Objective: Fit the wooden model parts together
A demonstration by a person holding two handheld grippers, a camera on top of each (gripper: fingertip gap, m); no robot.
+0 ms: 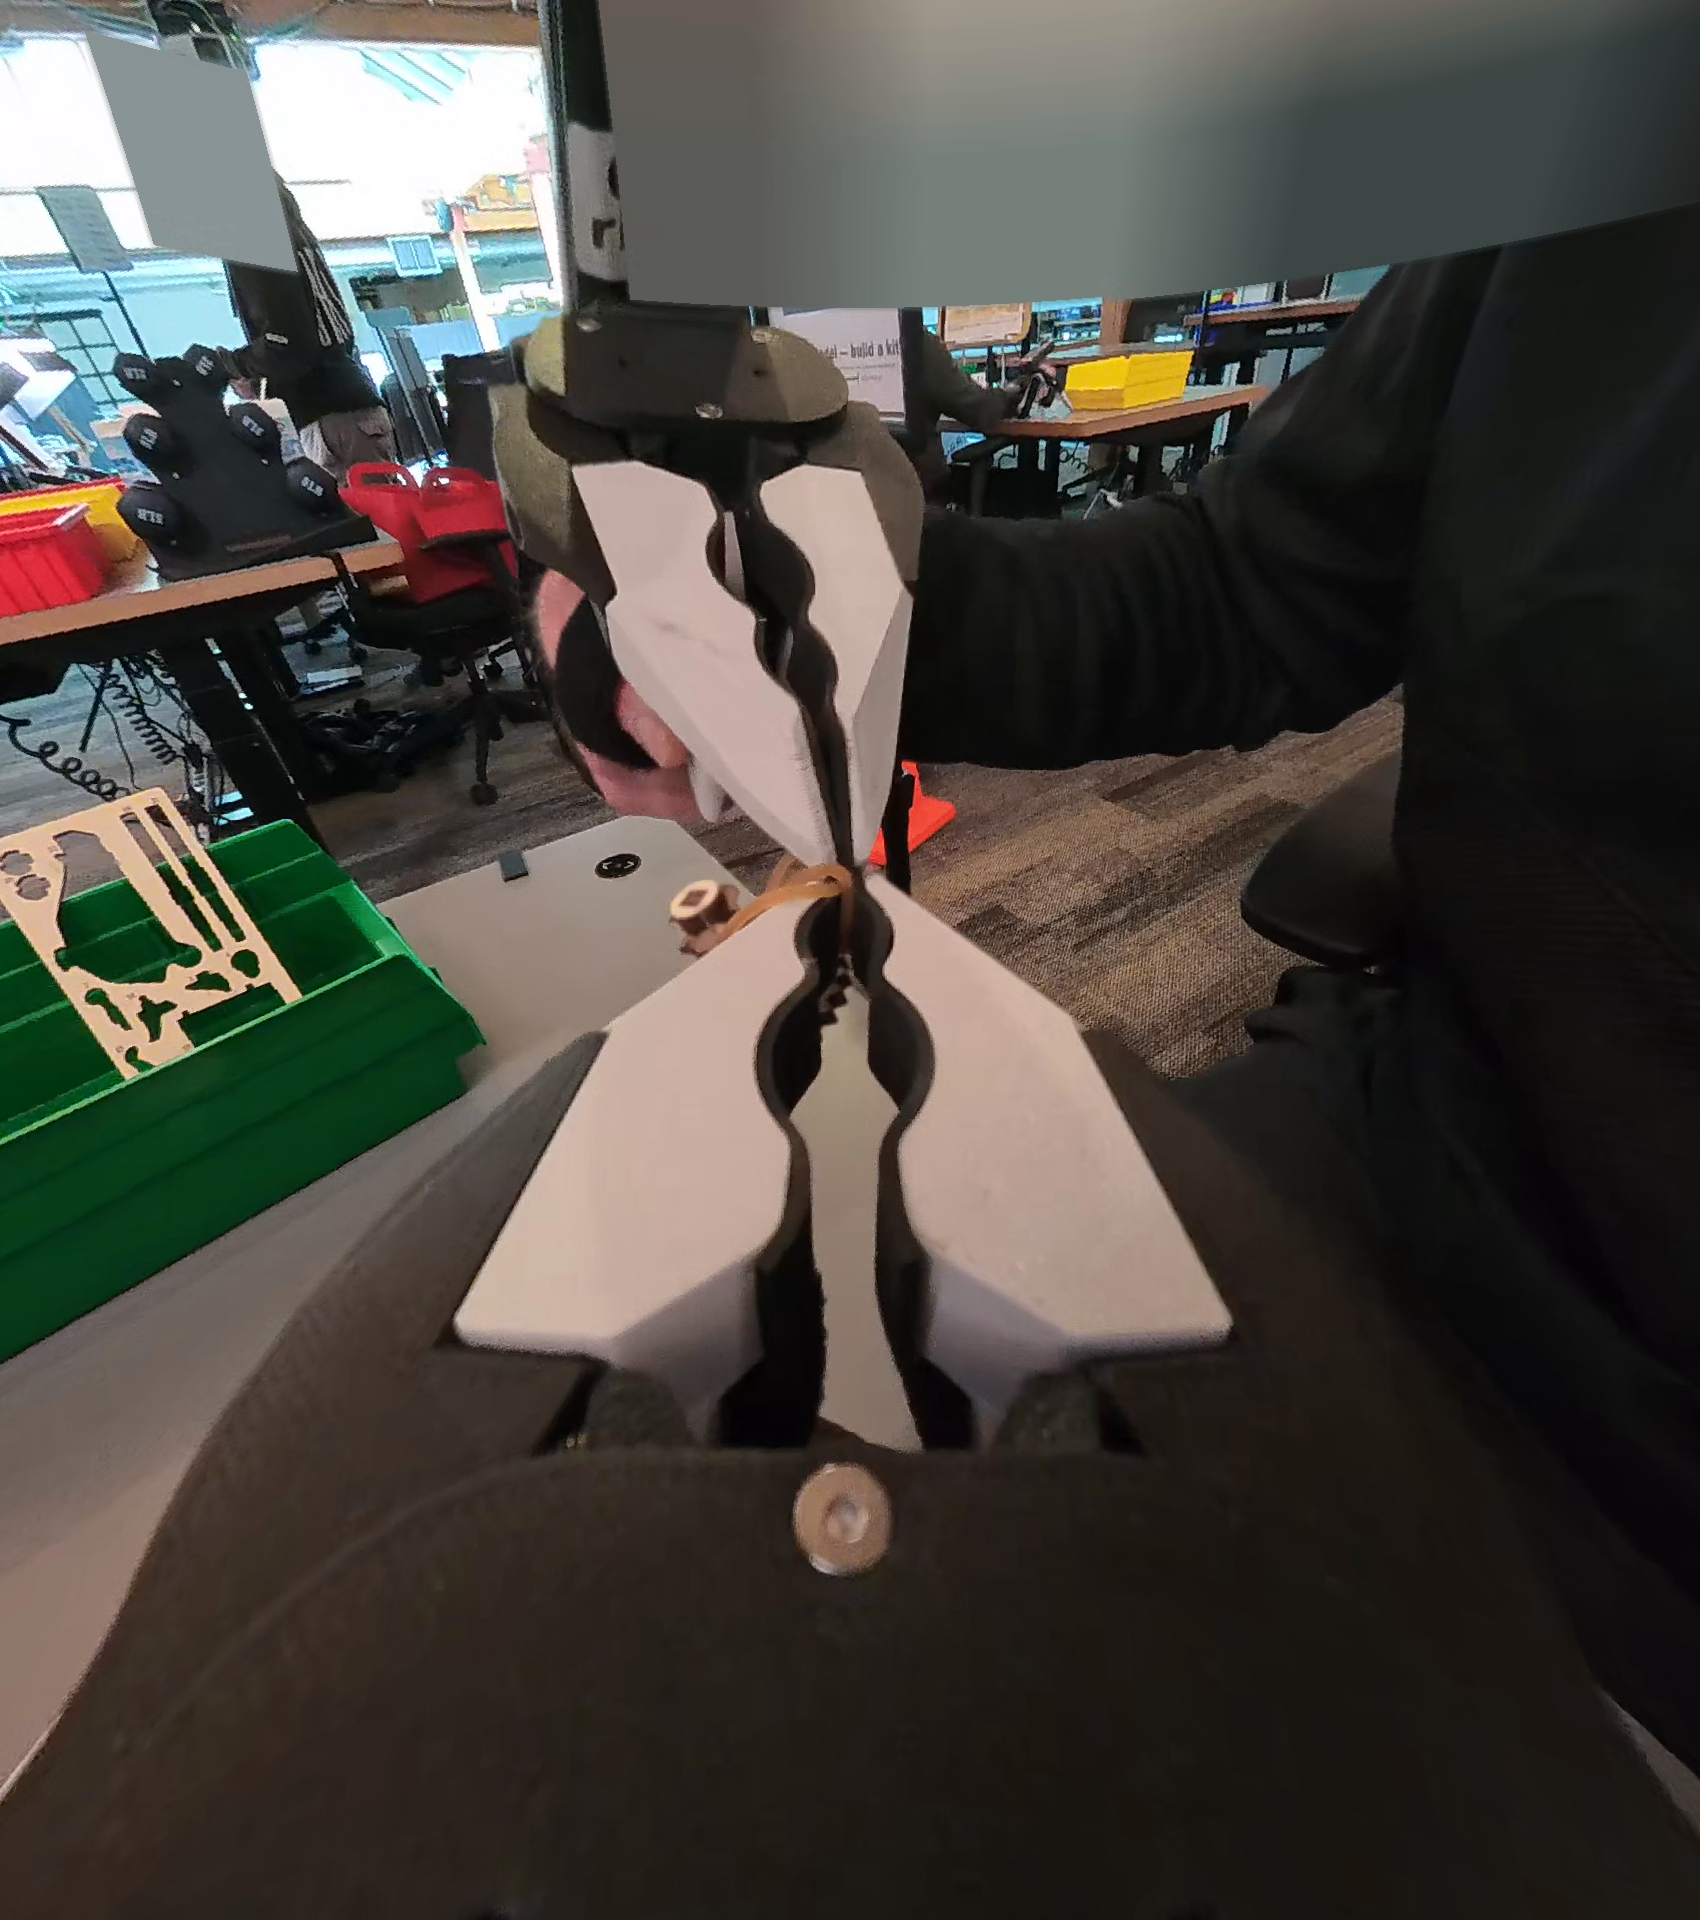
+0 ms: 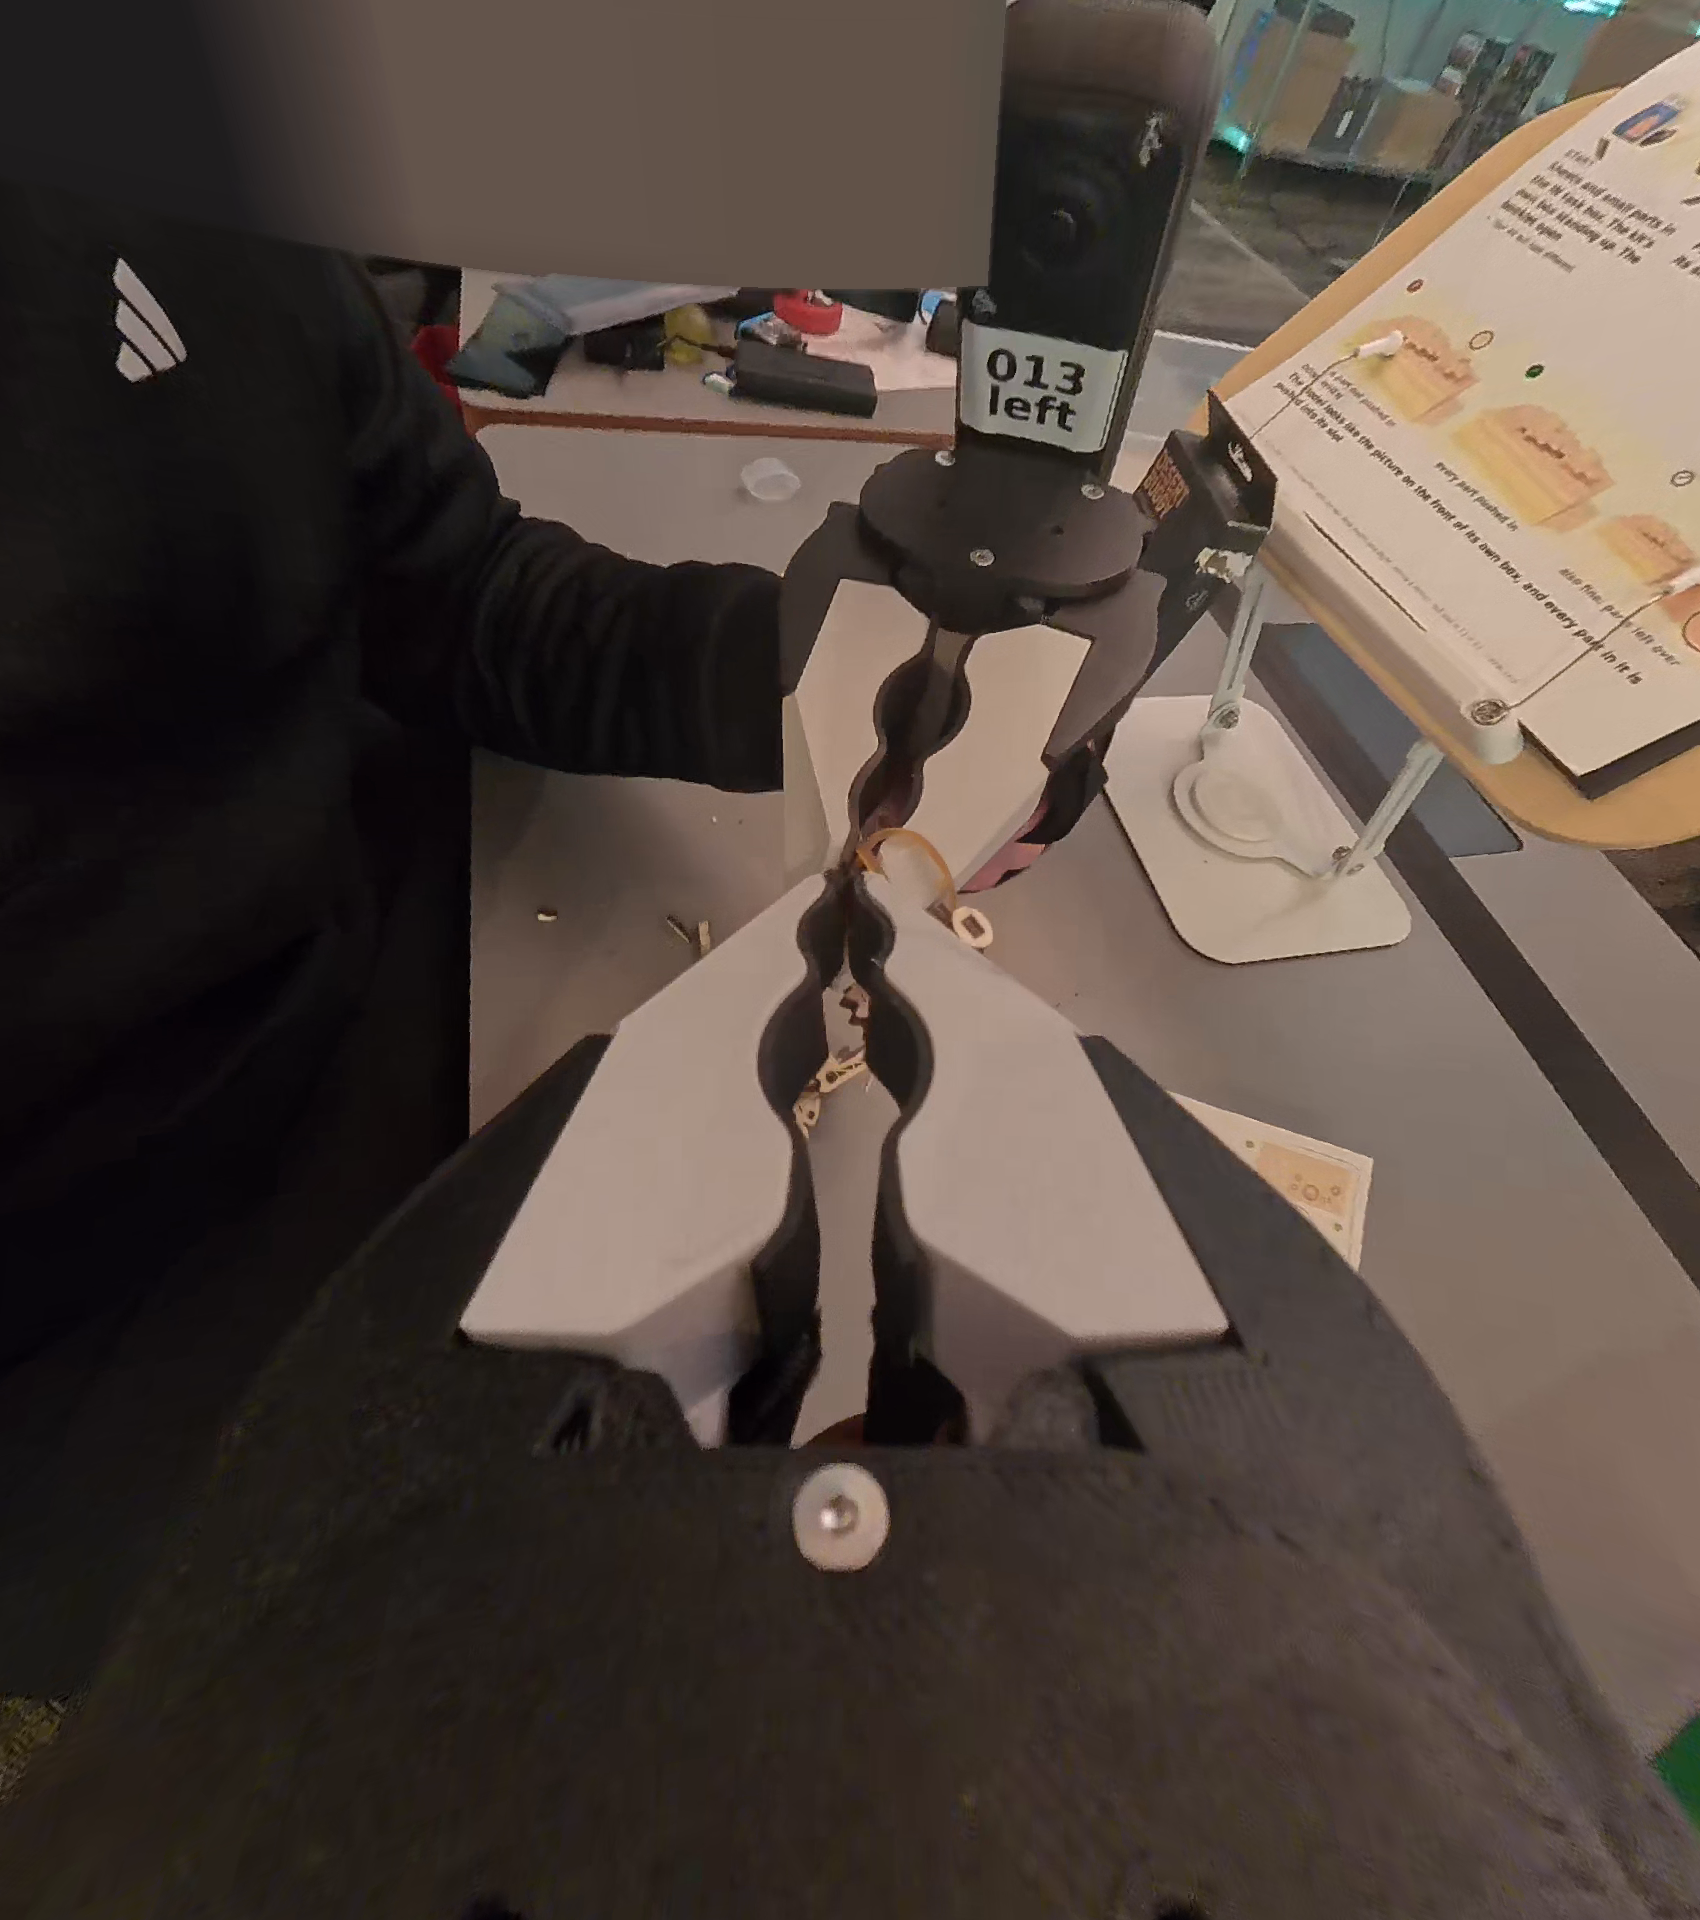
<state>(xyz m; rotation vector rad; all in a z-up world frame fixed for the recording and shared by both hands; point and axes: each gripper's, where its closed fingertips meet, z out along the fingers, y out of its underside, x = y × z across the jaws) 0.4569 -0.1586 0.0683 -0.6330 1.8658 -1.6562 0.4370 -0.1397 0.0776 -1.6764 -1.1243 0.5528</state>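
Note:
My two grippers meet tip to tip above the grey table [image 1: 555,914]. In the left wrist view my left gripper [image 1: 851,904] is shut, with a small dark wooden part [image 1: 841,982] pinched between its pads. The right gripper [image 1: 841,862] comes down from above, shut at the tips. A tan rubber band [image 1: 804,888] loops from where the tips meet to a small wooden piece with a square hole [image 1: 695,904]. In the right wrist view my right gripper [image 2: 851,883] is shut by the band [image 2: 913,847]. The left gripper [image 2: 861,836] faces it, and the holed piece [image 2: 971,925] is beside them.
A green tray [image 1: 202,1122] holds a punched-out wooden sheet [image 1: 134,925] at the left. An instruction sheet on a white stand [image 2: 1511,416] is at the right. Small wooden bits [image 2: 685,925] and a paper sheet [image 2: 1293,1195] lie on the table [image 2: 1448,1039]. The person's dark sleeve [image 1: 1189,623] is close. Less than 4 cm separates the two grippers' tips.

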